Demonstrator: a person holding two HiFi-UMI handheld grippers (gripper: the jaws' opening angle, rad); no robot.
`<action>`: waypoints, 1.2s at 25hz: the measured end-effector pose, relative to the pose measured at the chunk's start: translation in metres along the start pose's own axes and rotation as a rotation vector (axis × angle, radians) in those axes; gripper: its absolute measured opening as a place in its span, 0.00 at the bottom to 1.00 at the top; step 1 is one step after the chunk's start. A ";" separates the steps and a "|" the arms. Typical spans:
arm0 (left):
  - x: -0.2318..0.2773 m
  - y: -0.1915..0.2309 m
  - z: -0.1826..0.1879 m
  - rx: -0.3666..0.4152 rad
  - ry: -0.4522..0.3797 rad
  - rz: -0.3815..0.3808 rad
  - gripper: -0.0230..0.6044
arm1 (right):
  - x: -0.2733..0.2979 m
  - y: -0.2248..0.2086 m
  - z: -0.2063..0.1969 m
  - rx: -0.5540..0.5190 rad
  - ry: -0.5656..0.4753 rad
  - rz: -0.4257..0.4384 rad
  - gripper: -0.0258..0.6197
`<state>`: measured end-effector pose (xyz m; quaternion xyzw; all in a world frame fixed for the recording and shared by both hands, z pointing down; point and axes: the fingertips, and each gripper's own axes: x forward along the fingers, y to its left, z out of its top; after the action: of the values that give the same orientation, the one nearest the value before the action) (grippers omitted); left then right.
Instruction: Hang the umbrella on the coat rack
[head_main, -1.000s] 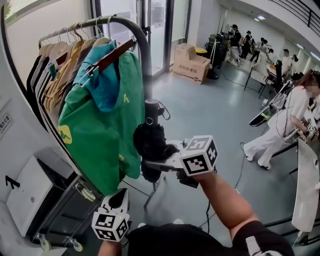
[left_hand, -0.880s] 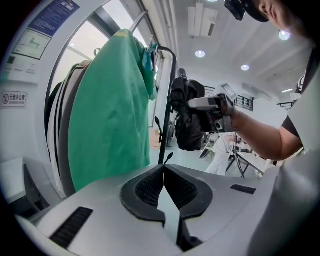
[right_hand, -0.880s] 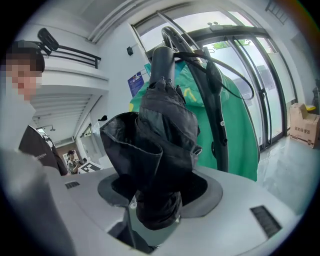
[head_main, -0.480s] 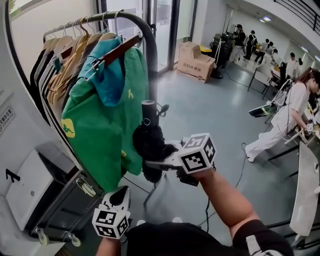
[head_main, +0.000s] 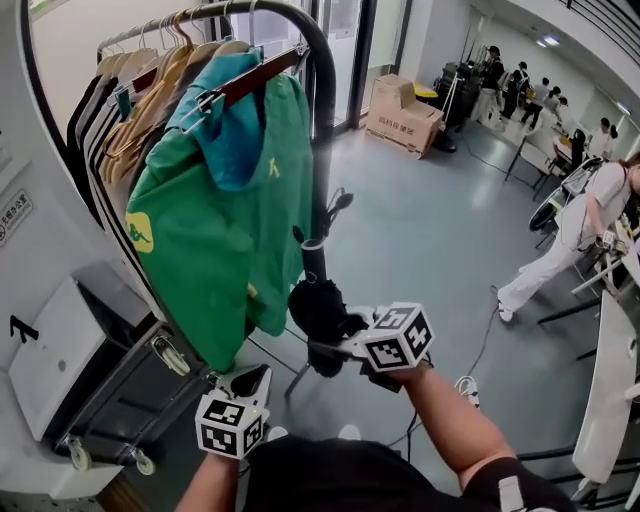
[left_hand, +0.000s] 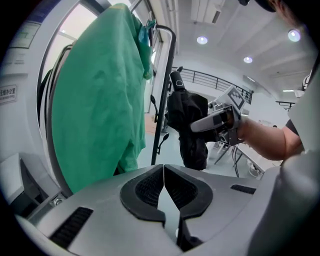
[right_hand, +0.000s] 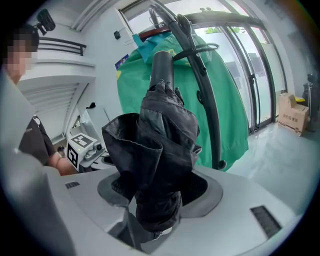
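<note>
Right gripper (head_main: 340, 345), forearm reaching in from lower right, clamped on folded black umbrella (head_main: 318, 305) at centre beside coat rack (head_main: 321, 140) post; left gripper (head_main: 252, 378) lower left, jaws together, arm cut off.

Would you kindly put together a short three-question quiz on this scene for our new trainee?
1. True or false: the umbrella already hangs on the rack.
2. What is the right gripper shut on? A. the umbrella B. a hanger C. nothing
3. Fill in: the shirt hanging nearest the rack's end post is mostly ___ in colour.

Key: 1 false; 2 A; 3 green.
</note>
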<state>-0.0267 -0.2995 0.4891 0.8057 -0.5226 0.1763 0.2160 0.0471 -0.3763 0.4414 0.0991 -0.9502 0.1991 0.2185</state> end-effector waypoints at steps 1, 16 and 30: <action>0.005 0.000 -0.007 -0.003 0.028 -0.010 0.06 | 0.001 -0.003 -0.009 0.000 0.012 -0.020 0.38; 0.034 -0.001 -0.062 0.013 0.216 -0.086 0.06 | 0.012 -0.035 -0.086 0.160 -0.059 -0.227 0.38; 0.026 0.009 -0.061 0.042 0.196 -0.184 0.06 | 0.025 -0.068 -0.094 0.182 -0.103 -0.445 0.40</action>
<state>-0.0280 -0.2898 0.5549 0.8334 -0.4191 0.2447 0.2643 0.0786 -0.4002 0.5529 0.3353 -0.8929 0.2255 0.1985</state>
